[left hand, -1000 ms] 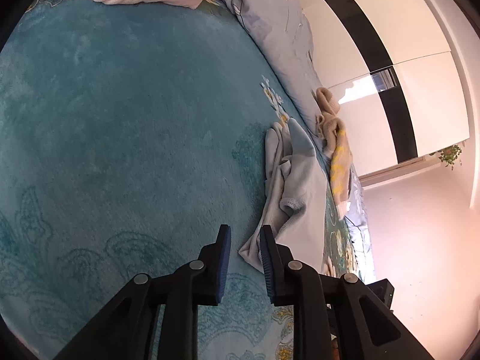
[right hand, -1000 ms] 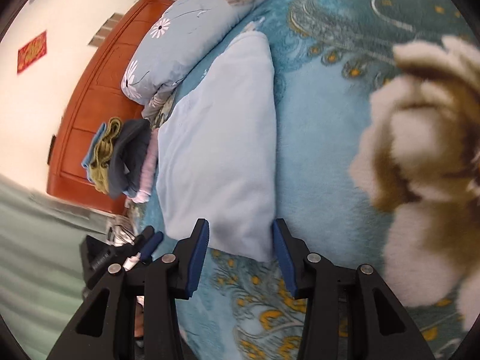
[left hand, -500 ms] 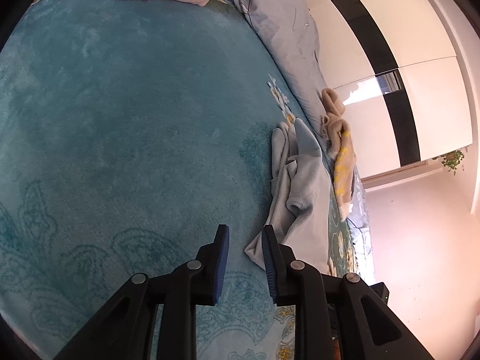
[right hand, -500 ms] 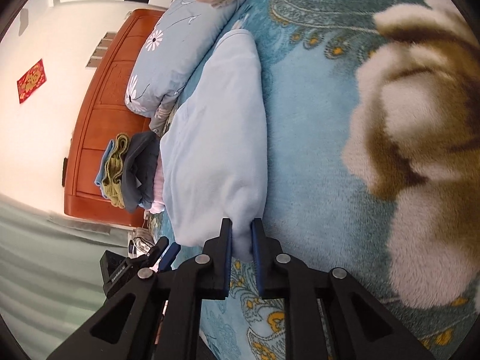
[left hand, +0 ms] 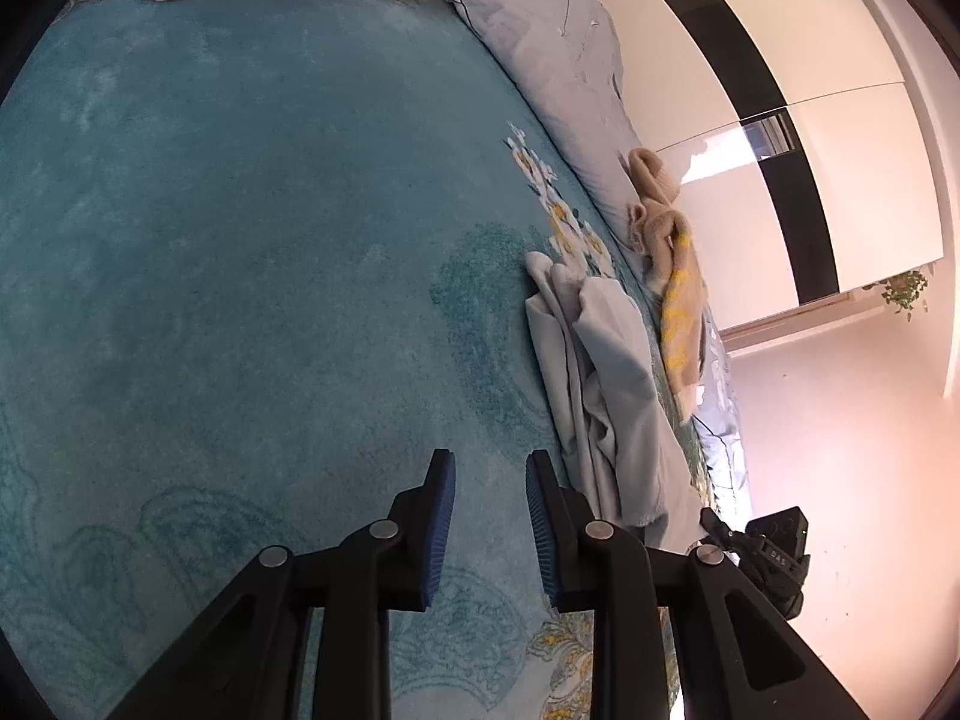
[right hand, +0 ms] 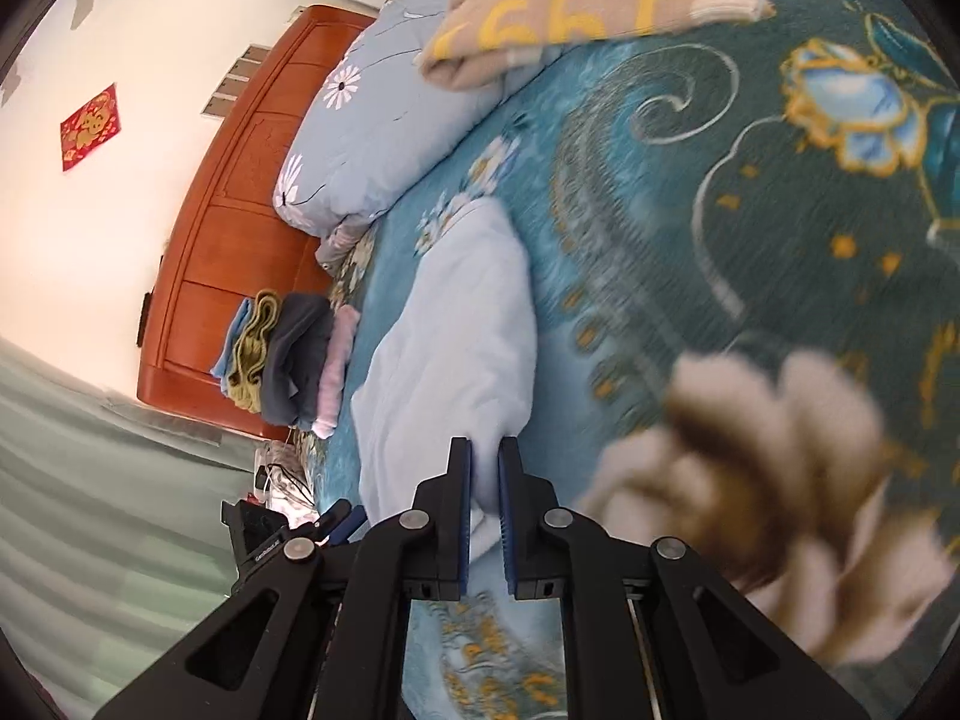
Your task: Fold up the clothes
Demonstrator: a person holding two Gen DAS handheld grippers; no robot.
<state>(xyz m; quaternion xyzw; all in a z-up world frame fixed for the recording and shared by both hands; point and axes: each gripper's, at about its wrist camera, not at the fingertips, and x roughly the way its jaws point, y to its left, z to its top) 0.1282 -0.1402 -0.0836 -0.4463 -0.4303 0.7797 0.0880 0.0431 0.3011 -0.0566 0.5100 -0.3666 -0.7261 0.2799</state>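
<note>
A teal plush blanket with pale scrollwork and a large cream-and-brown flower covers the bed and fills most of both views; a pale blue pillow with daisies lies toward the top, with a wooden headboard behind it in the upper left of the right wrist view.

The right gripper sits at the bottom centre of its frame, its blue-padded jaws drawn nearly together and clamped on the near edge of the light blue garment (a fold of the cloth shows in the narrow slot between the pads); the rest of the garment stretches away from the jaws toward the pillow, lying on the blanket.

The left gripper is at the bottom centre of its own frame, jaws a modest way apart with only bare blanket between them; the light blue garment lies rumpled just to the right of its right finger, and I cannot tell whether that finger touches the cloth.

A tan sweater with yellow lettering rests on the pillow at the top of the right view; a stack of folded clothes stands at middle left, against the headboard.
</note>
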